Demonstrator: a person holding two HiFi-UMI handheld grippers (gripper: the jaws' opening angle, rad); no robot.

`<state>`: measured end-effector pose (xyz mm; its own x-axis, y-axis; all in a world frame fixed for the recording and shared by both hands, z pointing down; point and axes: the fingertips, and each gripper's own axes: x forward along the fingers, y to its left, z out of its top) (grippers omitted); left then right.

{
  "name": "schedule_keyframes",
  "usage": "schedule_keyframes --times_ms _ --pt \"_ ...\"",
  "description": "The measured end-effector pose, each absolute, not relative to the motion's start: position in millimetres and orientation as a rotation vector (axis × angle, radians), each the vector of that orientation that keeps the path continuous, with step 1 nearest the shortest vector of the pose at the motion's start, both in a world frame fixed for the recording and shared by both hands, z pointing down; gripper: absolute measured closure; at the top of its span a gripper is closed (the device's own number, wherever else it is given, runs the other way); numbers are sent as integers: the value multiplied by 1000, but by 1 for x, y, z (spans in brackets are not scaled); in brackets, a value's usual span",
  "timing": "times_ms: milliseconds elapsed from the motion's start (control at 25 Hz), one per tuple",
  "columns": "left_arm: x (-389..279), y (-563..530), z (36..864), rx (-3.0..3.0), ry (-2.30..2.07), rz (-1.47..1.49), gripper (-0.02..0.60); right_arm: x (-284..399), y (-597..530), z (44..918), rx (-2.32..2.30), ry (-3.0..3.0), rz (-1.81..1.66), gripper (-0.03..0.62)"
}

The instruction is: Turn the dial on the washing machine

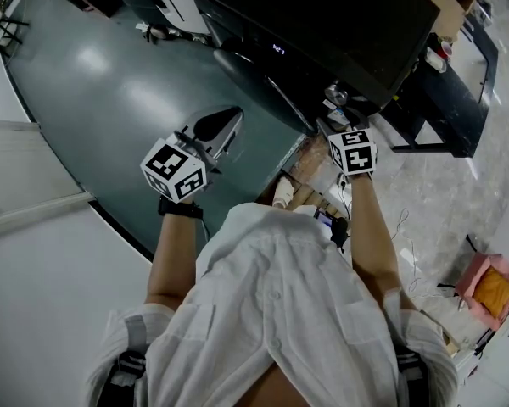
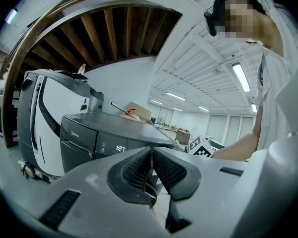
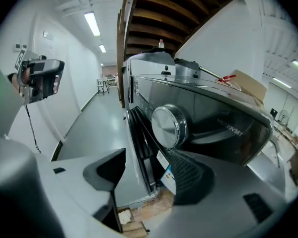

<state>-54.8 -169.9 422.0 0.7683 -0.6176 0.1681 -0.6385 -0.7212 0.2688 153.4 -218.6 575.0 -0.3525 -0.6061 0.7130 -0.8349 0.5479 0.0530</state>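
Two grippers up. Left gripper [image 2: 151, 155]: jaws pressed together, nothing in them, held off to one side of the one washer [image 2: 84, 135]. Right gripper [image 3: 148, 168]: jaws wide apart, empty. The single dial [image 3: 169, 127] sits on the washer's front panel, just ahead of my right pad [image 3: 188, 175].

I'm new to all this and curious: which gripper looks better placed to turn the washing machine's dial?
The right gripper, probably. Its jaws stand open with the silver dial just ahead of them. The left gripper is shut, and its view shows the machine's display, not the dial.
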Motion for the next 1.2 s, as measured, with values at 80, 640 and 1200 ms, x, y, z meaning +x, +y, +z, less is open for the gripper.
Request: schedule_keyframes --times_ms 80,640,1200 --pt "-56 -170 421 2656 -971 93 565 155 -216 574 1174 -2089 430 309" --pt "-76 -162 391 2702 -1045 50 565 196 -155 444 1410 -2337 307 519" --pt "-99 -146 357 2751 -1120 10 565 207 -139 386 1512 -2306 146 594"
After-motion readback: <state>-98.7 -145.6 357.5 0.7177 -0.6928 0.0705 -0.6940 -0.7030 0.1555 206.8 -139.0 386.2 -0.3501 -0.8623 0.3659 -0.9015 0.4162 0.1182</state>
